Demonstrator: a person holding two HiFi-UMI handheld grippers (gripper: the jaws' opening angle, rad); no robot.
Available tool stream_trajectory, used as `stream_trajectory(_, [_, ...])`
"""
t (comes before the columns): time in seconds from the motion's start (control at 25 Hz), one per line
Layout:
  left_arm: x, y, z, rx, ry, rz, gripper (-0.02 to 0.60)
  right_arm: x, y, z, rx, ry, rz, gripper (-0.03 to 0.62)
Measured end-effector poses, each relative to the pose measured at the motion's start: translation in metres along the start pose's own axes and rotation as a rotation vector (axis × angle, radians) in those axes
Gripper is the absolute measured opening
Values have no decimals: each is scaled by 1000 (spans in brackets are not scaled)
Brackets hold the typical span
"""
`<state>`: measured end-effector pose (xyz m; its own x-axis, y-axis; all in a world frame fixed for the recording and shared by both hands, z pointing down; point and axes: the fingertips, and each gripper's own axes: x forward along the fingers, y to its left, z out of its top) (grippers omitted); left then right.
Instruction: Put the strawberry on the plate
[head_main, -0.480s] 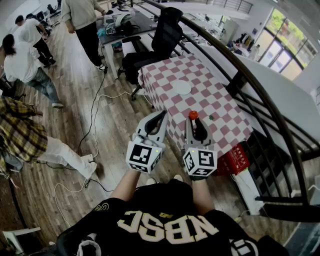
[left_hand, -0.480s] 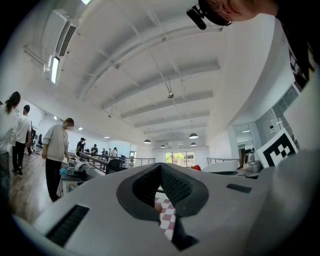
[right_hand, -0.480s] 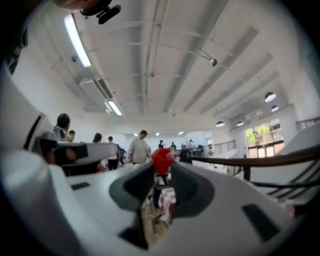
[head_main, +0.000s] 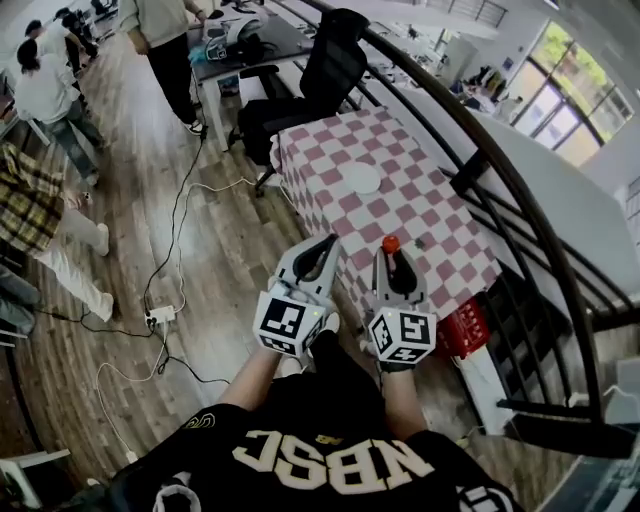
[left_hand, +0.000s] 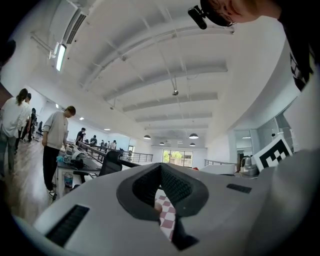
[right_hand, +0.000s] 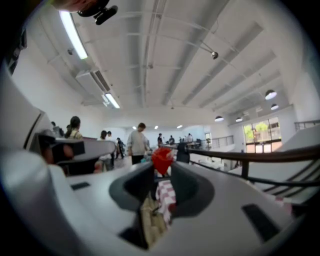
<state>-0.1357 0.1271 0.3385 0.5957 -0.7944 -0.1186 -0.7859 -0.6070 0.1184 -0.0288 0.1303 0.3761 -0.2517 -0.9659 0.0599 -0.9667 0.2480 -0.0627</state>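
Note:
A red strawberry (head_main: 391, 243) sits between the tips of my right gripper (head_main: 392, 251), which is shut on it and held in the air over the near edge of the checkered table (head_main: 420, 215). In the right gripper view the strawberry (right_hand: 162, 159) shows at the jaw tips of the right gripper (right_hand: 162, 166). The white plate (head_main: 362, 179) lies farther back, near the table's middle. My left gripper (head_main: 327, 243) hangs beside the right one over the floor, shut and with nothing in it; in its own view the left gripper (left_hand: 161, 173) has its jaws meeting at the tips.
A black office chair (head_main: 330, 70) stands behind the table. A curved black railing (head_main: 520, 200) runs along the right. A red thing (head_main: 463, 325) lies under the table's near corner. Cables (head_main: 178, 230) trail over the wooden floor, and people (head_main: 50, 95) stand at the left.
Both grippers sit slightly lower and to the right in the view, the strawberry still in the right one. The people at the left have shifted.

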Motion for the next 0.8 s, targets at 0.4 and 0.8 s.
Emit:
stream_trajectory(0.4, [133, 27, -23, 34, 62, -1, 15, 106, -73, 0, 97, -16, 48, 114])
stream_trajectory(0.8, [240, 24, -84, 42, 195, -25, 15, 169, -175, -48, 190, 84, 29, 112])
